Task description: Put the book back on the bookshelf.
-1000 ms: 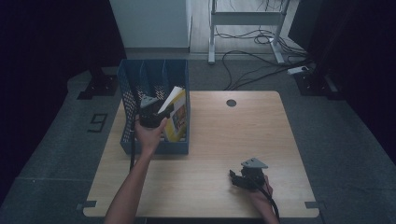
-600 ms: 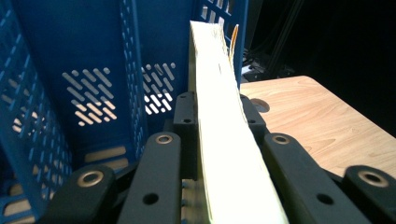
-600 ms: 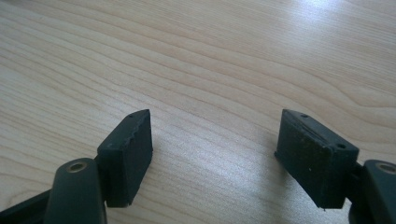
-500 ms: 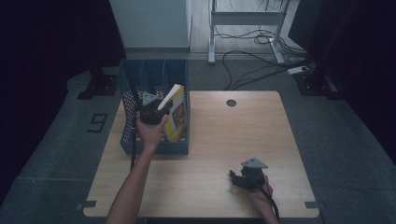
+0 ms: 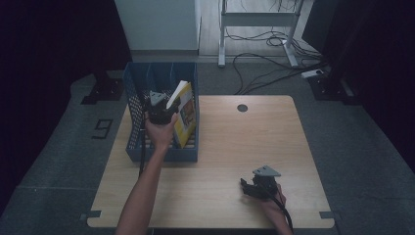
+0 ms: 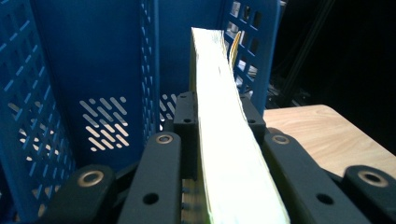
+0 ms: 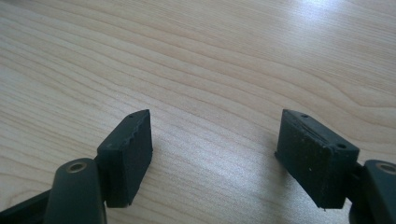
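Note:
A book [image 5: 184, 113] with a yellow cover and a pale page edge [image 6: 224, 140] stands tilted in the right slot of a blue perforated file rack [image 5: 161, 152]. My left gripper [image 5: 164, 108] is shut on the book's edge, with a black jaw pressing on each side in the left gripper view [image 6: 219, 109]. Blue rack walls [image 6: 93, 70] rise to the left and behind. My right gripper [image 5: 248, 187] rests low on the wooden table [image 5: 230, 142] near its front right. In the right gripper view [image 7: 212, 149] the jaws stand open with bare wood between them.
The rack occupies the table's back left corner. A round cable hole [image 5: 242, 107] lies near the table's far edge. Beyond the table, cables [image 5: 264, 73] lie on the floor beside a white desk frame [image 5: 254, 19].

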`<state>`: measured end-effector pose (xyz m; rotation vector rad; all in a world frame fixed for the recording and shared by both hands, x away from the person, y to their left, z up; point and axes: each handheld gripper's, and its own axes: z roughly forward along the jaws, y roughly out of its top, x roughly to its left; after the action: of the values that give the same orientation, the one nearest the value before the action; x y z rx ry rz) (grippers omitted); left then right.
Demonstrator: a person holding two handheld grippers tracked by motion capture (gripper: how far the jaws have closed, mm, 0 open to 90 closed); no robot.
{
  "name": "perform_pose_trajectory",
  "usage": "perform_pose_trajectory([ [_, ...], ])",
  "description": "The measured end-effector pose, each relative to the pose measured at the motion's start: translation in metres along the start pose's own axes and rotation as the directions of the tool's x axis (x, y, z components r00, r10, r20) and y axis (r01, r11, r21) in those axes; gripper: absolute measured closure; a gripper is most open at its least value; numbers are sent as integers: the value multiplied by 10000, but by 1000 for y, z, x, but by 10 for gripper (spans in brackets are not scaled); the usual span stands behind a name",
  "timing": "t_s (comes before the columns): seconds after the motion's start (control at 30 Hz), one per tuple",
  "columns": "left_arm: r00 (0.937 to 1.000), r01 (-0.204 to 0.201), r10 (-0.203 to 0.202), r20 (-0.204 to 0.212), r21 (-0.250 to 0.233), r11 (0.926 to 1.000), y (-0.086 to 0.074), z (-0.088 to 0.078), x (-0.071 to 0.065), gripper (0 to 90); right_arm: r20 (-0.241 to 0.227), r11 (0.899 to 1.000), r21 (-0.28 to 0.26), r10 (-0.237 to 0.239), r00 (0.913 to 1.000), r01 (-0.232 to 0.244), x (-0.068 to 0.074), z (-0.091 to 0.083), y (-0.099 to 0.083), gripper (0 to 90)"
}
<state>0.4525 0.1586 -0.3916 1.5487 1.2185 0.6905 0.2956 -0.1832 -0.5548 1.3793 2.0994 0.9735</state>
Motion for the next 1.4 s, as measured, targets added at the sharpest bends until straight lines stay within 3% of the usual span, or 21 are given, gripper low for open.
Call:
perform_pose_trajectory([
  [0.5,9986,114,-133,-515,-369,9993,-1,21,-5,751,-1,10000,0,-6,10000,6,0,0,0,261],
  [0.7,9977,-78,53,-682,-360,9993,-8,29,-11,750,-13,10000,-3,-20,10000,20,0,0,0,262],
  [1.0,9982,72,-103,-596,-519,9986,-10,30,-12,749,-22,10000,1,-44,10000,44,0,0,0,262],
  [1.4,9949,-9,-84,-1004,-923,9957,-13,30,-9,750,-22,10000,-2,-44,10000,44,0,0,0,262],
])
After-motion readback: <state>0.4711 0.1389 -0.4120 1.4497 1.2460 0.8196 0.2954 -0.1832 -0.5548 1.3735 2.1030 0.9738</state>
